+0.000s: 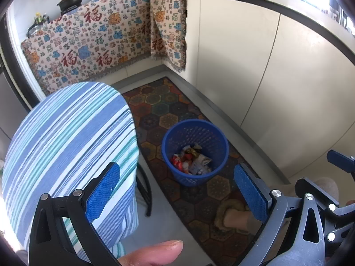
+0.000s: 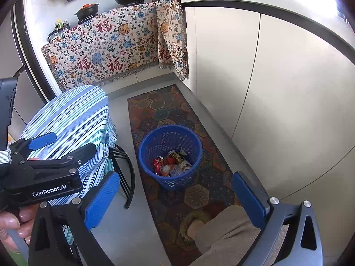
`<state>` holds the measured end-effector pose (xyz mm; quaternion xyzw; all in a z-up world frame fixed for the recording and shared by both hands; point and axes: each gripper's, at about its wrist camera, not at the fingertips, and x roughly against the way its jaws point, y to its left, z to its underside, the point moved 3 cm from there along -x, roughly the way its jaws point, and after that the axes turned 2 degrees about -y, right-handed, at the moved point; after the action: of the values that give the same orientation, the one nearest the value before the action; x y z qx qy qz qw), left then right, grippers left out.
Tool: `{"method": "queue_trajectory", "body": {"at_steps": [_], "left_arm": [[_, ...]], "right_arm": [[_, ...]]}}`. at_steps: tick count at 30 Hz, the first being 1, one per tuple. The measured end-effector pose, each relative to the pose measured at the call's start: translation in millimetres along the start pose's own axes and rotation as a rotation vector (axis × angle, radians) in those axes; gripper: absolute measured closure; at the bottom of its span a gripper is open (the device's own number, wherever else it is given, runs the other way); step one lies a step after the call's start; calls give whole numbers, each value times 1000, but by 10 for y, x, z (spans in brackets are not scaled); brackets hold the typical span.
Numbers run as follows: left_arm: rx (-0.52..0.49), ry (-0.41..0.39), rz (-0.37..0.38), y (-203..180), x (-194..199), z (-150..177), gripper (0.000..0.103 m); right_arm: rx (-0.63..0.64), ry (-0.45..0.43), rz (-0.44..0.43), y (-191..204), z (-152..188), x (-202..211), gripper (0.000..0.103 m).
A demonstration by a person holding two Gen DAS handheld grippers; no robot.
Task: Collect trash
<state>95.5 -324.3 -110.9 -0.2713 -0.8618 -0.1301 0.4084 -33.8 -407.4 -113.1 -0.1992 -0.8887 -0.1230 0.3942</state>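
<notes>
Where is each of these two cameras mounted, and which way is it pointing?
Left wrist: on the left gripper, looking down past its open blue fingers at the blue basket of wrappers; a thumb and slippered foot show.
Right wrist: on the right gripper, facing likewise, fingers open; the left gripper, a hand and trouser leg show.
Shared: basket, patterned rug, striped stool, draped counter.

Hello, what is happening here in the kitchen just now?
A person holds a two-finger gripper in each hand above the kitchen floor. Both the left gripper and the right gripper are open and empty. Below them, a blue basket stands on the patterned mat with wrappers already inside it. A stool with a striped cover stands beside the mat.
</notes>
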Motion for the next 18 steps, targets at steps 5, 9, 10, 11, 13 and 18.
{"method": "queue_trajectory", "body": {"at_steps": [5, 9, 10, 11, 13, 18], "left_arm": [[-5, 3, 2, -20, -9, 0, 1], [-6, 4, 4, -26, -7, 5, 1], [-6, 4, 4, -30, -8, 4, 1], [-6, 4, 4, -30, -8, 3, 1], [-6, 5, 4, -36, -8, 4, 1], [-6, 5, 4, -45, -12, 0, 1]], "right_arm": [[-4, 1, 2, 24, 7, 17, 0], [-5, 3, 1, 19, 3, 13, 0], [-7, 4, 1, 11, 4, 5, 0], [-7, 5, 1, 17, 9, 7, 0], [-9, 6, 0, 8, 13, -1, 0], [-7, 6, 0, -5, 5, -6, 0]]}}
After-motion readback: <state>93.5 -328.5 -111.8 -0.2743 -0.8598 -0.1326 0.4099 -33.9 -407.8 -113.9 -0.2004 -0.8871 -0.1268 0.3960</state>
